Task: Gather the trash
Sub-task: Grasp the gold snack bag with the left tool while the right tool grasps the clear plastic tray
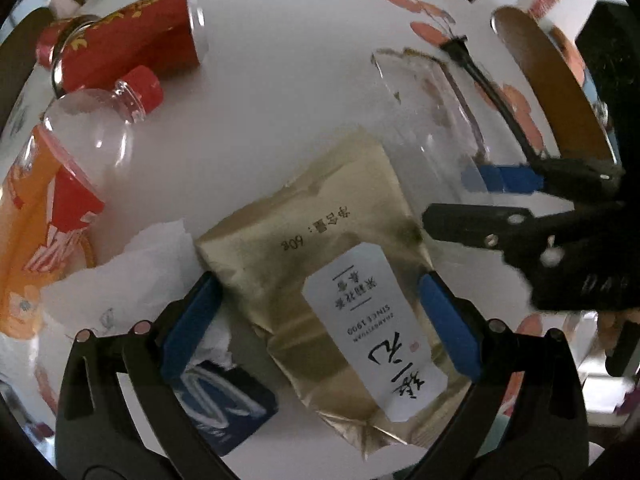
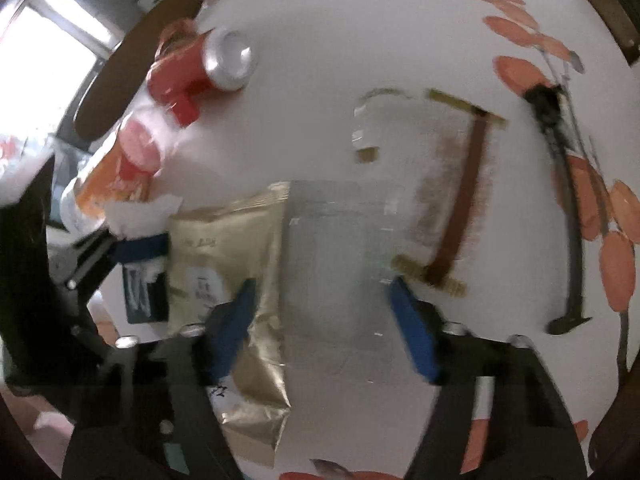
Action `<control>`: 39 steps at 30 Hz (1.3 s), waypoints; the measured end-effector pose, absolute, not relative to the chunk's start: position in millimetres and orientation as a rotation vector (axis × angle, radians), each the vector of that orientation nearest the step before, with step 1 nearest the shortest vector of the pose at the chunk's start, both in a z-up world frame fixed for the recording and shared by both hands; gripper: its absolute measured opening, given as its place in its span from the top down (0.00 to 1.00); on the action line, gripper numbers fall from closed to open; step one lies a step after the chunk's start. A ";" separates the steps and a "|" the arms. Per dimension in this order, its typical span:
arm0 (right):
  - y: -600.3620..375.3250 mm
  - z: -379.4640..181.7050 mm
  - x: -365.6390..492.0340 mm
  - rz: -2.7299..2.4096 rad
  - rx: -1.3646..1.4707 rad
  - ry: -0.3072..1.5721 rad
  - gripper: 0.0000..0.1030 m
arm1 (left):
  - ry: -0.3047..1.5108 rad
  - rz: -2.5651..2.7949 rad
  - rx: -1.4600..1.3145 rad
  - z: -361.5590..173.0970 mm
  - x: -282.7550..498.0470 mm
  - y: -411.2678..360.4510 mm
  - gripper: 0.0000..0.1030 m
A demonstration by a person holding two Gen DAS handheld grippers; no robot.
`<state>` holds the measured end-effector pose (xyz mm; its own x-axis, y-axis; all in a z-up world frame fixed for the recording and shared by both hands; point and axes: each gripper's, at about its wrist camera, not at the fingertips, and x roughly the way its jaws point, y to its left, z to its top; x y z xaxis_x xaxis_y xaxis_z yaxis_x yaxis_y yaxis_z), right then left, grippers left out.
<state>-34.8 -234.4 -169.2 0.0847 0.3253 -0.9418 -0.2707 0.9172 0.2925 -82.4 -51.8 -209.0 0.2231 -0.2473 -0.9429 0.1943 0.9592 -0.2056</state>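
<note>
A gold foil pouch (image 1: pixel 320 264) with a white label lies on the white table between the open fingers of my left gripper (image 1: pixel 320 320). My right gripper (image 2: pixel 324 320) is open over a clear plastic bag (image 2: pixel 340 264) lying beside the gold pouch (image 2: pixel 236 256); it also shows in the left wrist view (image 1: pixel 492 200) at the right. The clear bag (image 1: pixel 432 120) has a brown-edged seal. A crumpled white tissue (image 1: pixel 132 276), a dark blue packet (image 1: pixel 224 400), an empty clear bottle (image 1: pixel 92 128) with a red cap, a red can (image 1: pixel 128 44) and an orange wrapper (image 1: pixel 28 240) lie at the left.
The white table (image 1: pixel 280 60) has an orange flower print. A black cable (image 2: pixel 572 220) lies at the right in the right wrist view. Brown chair backs (image 1: pixel 560 92) stand around the table edge.
</note>
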 end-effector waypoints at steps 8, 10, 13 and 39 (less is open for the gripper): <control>-268.1 -160.6 -35.8 0.493 0.182 1.431 0.39 | 1.229 -0.238 -0.005 -199.0 -86.4 -51.0 0.75; -269.7 -159.6 -38.1 0.497 0.194 1.430 0.39 | 1.237 -0.254 -0.040 -198.2 -85.5 -47.0 0.84; -270.0 -160.2 -38.7 0.508 0.209 1.427 0.39 | 1.235 -0.276 -0.069 -196.7 -85.9 -50.1 0.92; -305.4 -69.5 -66.1 0.411 0.386 1.164 0.39 | 0.997 -0.353 -0.040 -85.5 -85.4 -42.1 0.98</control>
<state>-66.1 -305.4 -69.5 0.3385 0.5008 -0.7966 -0.1103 0.8619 0.4949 -85.4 -42.1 -85.5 0.4907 -0.3087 -0.8148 0.2720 0.9427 -0.1933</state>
